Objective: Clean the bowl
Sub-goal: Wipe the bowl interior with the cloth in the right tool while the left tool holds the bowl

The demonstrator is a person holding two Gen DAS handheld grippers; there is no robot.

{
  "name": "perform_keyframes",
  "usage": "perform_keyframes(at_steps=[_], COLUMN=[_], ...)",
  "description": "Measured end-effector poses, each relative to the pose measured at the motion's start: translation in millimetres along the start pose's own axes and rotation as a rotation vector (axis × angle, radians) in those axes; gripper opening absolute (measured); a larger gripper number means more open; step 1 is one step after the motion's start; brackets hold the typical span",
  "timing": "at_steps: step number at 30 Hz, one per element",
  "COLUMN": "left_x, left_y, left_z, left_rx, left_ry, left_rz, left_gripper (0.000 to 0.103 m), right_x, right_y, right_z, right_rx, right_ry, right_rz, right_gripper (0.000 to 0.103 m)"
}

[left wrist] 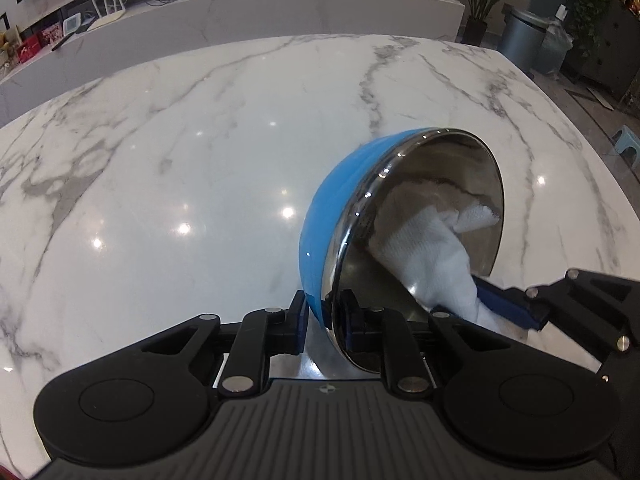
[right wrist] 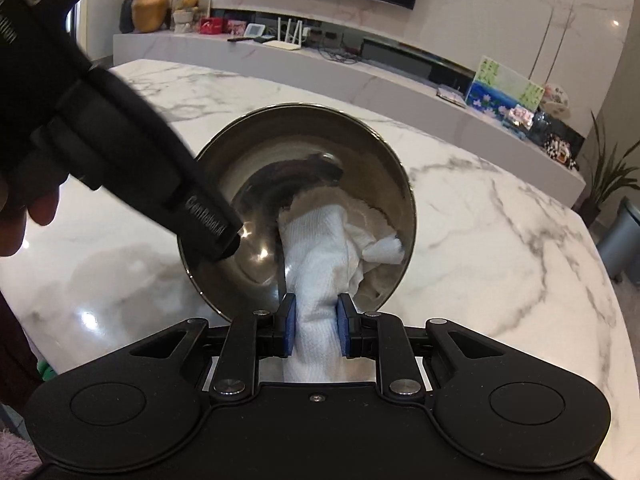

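We see the left gripper at the lower centre of its view, jaws nearly closed and clamped on the rim of the bowl, one pad on the blue outside, the other on the steel inside. The bowl is tipped on edge above the marble table, its mouth facing right. In the right wrist view the right gripper, at lower centre, is pinched tight on a white cloth that reaches into the bowl and lies against its inner wall at the lower right.
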State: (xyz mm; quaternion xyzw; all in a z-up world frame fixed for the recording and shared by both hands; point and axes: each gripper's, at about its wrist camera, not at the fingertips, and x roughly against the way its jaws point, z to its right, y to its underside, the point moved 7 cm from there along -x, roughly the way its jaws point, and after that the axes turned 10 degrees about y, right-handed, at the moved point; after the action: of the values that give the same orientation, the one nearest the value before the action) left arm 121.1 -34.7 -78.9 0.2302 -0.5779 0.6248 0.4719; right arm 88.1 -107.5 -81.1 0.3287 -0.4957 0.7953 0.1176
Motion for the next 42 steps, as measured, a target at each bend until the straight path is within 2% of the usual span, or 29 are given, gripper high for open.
perform_keyframes(at_steps=[9, 15, 19, 27, 33, 36, 42], left_x=[-8, -14, -13, -3, 1, 2, 3], left_y=[8, 14, 13, 6, 2, 0, -4], left_z=[-4, -6, -7, -4, -5, -6, -13], left_rx=[0.106, 0.14, 0.125, -0.02, -0.093, -0.091, -0.006], left_ry=[0.085, 0.103, 0.106, 0.001, -0.038, -0.041, 0.021], left_rz=[-0.004, -0.014, -0.015, -0.062, -0.079, -0.072, -0.016], left_gripper=[0.018, 0.02, 0.018, 0.016, 0.015, 0.015, 0.015], right_x=[-4, -2, -2, 2, 5, 5, 1], right_y=[4, 4, 4, 2, 0, 0, 1], right_z=[8, 8, 7, 3, 0, -1, 5], right_rx=[-0.114, -0.19, -0.218, -0.165, -0.038, 0.014, -0.053], right_ry=[-0.068, -0.148, -0.176, -0.147, -0.025, 0.027, -0.016], right_rz=[-0.053, -0.063, -0.071, -0.065, -0.018, -0.007, -0.029], right_gripper=[0.019, 0.019, 0.019, 0.019, 0.019, 0.019, 0.019])
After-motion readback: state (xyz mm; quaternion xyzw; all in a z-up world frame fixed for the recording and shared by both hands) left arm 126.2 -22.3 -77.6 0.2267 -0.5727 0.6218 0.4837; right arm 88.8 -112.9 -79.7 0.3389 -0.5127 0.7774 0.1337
